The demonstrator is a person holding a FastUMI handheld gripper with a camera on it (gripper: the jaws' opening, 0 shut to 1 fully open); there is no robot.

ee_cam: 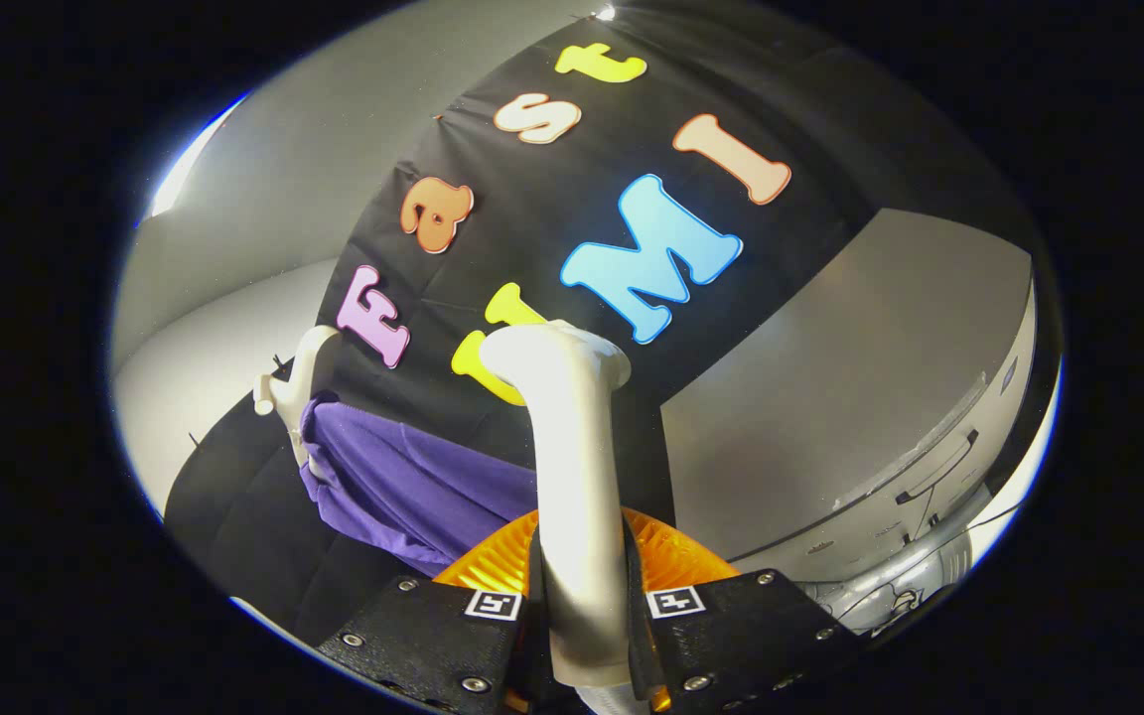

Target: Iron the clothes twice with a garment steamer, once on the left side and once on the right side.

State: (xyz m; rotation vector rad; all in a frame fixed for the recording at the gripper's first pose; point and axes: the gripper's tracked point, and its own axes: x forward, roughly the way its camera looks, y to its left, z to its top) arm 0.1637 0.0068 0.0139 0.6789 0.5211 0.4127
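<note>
Gripping garment steamer (572,447): tongs (584,621).

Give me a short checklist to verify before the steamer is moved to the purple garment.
1. Grip: the tool is shut on the white steamer, with a finger on each side of its handle. Ok.
2. Steamer head: it points up and away, above the purple garment, not yet on the cloth. Not ok for ironing.
3. Garment: it hangs on a white hanger in front of the black cloth wall, beyond the fingers. Ok.
4. Steam: none can be seen coming out. Cannot tell if it is on.
5. Orange part of the steamer sits just ahead of the fingers; whether it blocks anything, cannot tell.
</note>
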